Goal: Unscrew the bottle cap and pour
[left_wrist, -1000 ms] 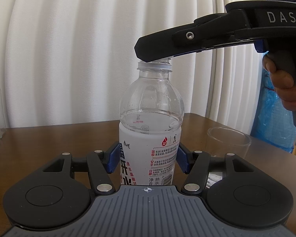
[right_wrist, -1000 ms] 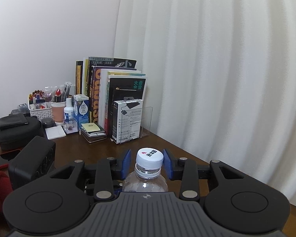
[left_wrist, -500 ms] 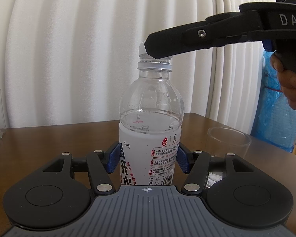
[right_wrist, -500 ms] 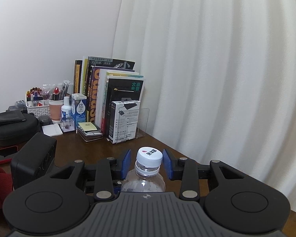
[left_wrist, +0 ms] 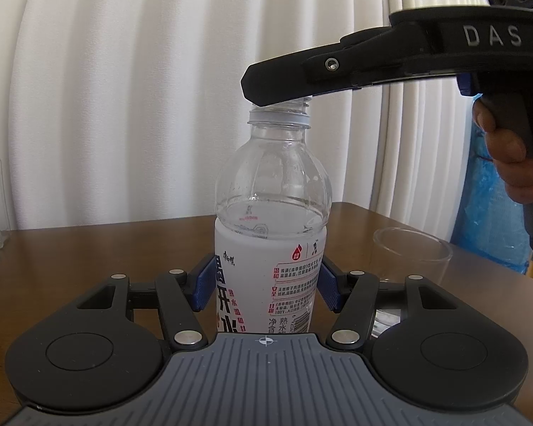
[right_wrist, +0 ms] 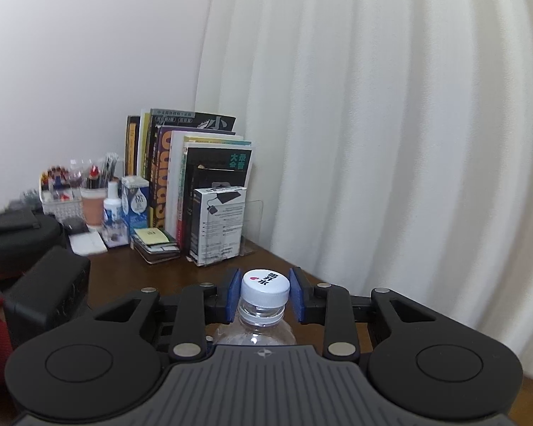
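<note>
A clear water bottle [left_wrist: 272, 213] with a white label stands upright on the brown table [left_wrist: 89, 248]. My left gripper [left_wrist: 264, 285] is shut on its labelled body. My right gripper [right_wrist: 265, 293] is shut on the white cap [right_wrist: 265, 287], its blue pads [right_wrist: 233, 294] pressed on both sides. In the left wrist view the right gripper's black finger [left_wrist: 302, 78] covers the cap, and bare neck threads show just below it. The bottle neck and shoulder [right_wrist: 259, 330] sit beneath the cap in the right wrist view.
An empty clear glass [left_wrist: 410, 252] stands right of the bottle. Books [right_wrist: 195, 184], a white box [right_wrist: 218, 223], small bottles and a pen basket [right_wrist: 60, 195] line the far left wall. A black case [right_wrist: 42, 294] sits left. White curtains hang behind.
The right gripper has turned with the cap and risen a little; neck threads now show under it. The left gripper and bottle have stayed still.
</note>
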A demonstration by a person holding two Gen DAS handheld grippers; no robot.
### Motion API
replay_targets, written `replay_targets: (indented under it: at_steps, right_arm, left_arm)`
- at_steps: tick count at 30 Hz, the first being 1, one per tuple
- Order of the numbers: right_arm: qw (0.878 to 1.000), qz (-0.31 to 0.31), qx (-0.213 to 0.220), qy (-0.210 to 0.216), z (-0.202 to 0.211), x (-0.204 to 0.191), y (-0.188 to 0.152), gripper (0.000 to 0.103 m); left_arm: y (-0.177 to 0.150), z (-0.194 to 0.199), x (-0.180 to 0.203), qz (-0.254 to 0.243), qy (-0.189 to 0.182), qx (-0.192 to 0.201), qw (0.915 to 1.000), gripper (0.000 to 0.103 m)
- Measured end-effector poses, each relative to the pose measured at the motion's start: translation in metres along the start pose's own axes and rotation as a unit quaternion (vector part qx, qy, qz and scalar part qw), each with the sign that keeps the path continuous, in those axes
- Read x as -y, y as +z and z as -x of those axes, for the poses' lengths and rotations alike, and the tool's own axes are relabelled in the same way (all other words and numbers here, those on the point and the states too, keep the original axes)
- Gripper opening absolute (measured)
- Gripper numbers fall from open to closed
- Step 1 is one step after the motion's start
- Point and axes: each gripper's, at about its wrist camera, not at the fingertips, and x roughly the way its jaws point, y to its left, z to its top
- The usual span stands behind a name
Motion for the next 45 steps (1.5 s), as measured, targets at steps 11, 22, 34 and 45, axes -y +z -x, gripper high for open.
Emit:
replay_targets:
  at_steps: [11, 22, 34, 45]
  right_arm:
    - [0.999, -0.032, 0.001, 0.012, -0.003, 0.005, -0.004, 0.032]
    - [0.999, -0.035, 0.001, 0.017, -0.003, 0.008, -0.003, 0.033]
    - [0.999, -0.045, 0.003, 0.015, -0.002, 0.01, -0.002, 0.033]
    - [0.998, -0.066, 0.01, 0.02, 0.0, 0.016, -0.006, 0.033]
  left_arm:
    - [0.0, 0.001, 0.0, 0.0, 0.0, 0.0, 1.0, 0.059]
    - [0.001, -0.002, -0.002, 0.001, 0.0, -0.001, 1.0, 0.059]
    - [0.0, 0.0, 0.002, 0.001, 0.001, 0.0, 1.0, 0.059]
    - [0.0, 0.0, 0.004, -0.001, 0.0, 0.0, 1.0, 0.059]
